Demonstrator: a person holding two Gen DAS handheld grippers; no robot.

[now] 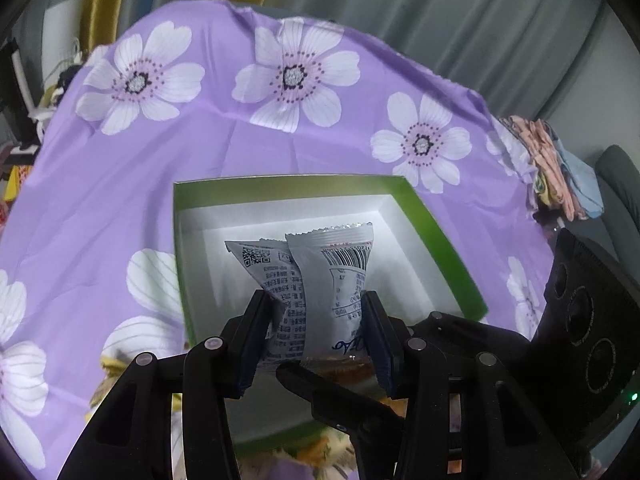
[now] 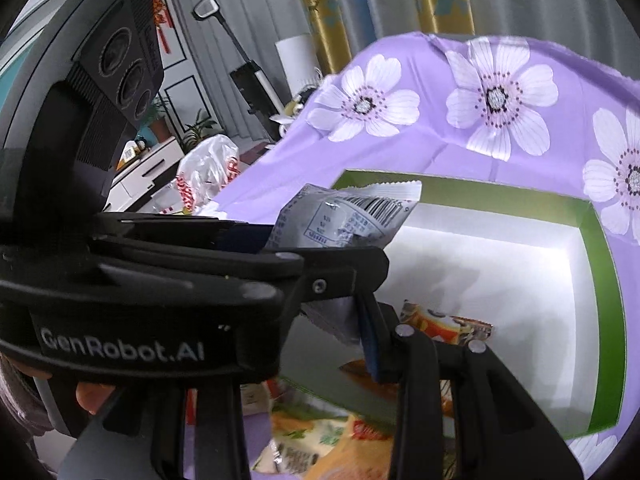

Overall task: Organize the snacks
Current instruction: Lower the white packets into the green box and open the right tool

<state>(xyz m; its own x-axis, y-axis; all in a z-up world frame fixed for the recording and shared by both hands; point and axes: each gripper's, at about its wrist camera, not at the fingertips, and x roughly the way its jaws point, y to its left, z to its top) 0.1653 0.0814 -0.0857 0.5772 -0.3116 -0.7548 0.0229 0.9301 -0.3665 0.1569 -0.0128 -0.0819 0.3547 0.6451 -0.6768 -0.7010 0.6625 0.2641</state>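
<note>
Left tool (image 1: pixel 318 334) pinched two silver snack packets (image 1: pixel 308 280) above green-rimmed white box (image 1: pixel 436 236) on purple floral worktop cloth (image 1: pixel 120 184), right tool (image 2: pixel 360 344) apparently clamped an orange-printed snack packet (image 2: pixel 448 324) over the box's near edge, left finger hidden.

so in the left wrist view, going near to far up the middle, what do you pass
left gripper shut on two silver snack packets → white floor of the green box → green far wall of the box → purple flowered cloth → grey curtain
</note>
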